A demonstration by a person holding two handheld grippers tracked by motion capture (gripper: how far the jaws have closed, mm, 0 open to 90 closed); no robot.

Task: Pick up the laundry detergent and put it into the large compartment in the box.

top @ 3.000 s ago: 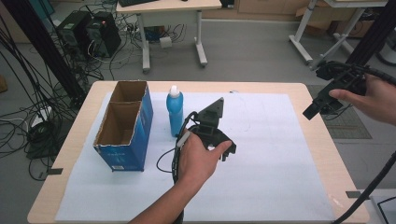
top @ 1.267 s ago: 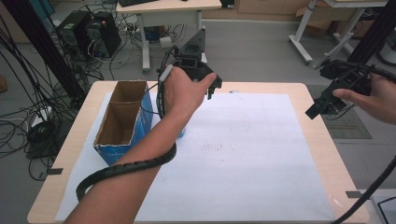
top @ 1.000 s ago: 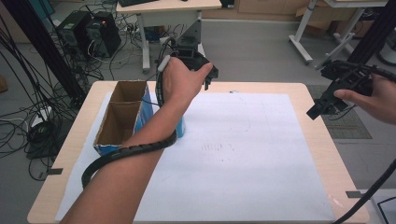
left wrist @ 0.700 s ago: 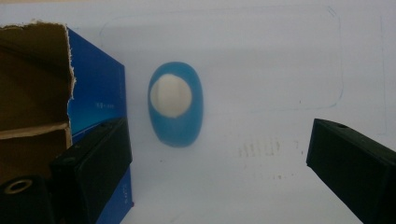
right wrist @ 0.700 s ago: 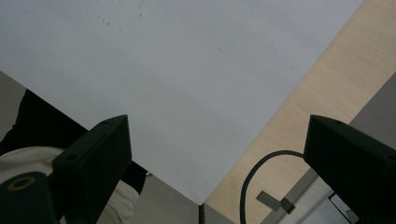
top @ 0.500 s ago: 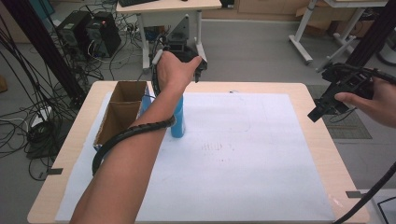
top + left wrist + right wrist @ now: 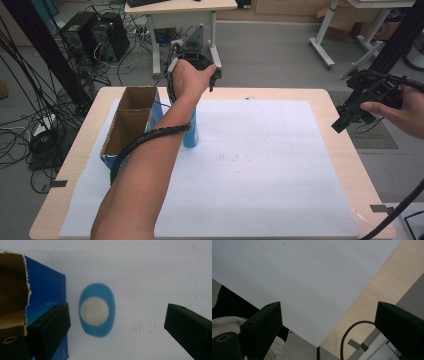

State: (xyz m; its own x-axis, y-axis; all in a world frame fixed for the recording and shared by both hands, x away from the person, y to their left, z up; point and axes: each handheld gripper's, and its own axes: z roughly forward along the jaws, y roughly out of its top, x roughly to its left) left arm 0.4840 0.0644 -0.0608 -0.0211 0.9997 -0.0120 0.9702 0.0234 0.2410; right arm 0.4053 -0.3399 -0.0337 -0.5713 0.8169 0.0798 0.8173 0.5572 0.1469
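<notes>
We see a blue bottle with a pale cap standing upright on the white paper sheet that covers the wooden table, partly hidden in the high view by the left forearm. Just beside it, at its 9 o'clock in the high view, stands an open blue cardboard box; we cannot tell whether they touch. In the left gripper view we look straight down on the bottle from above, its cap between the two black jaws, which stand wide apart and clear of it. The left gripper is held high, toward the table's 12 o'clock edge, a cable trailing along the arm. The right gripper hangs over the table's 3 o'clock edge, held by the right hand; in the right gripper view its jaws are also wide apart, above the sheet's corner and bare wood.
</notes>
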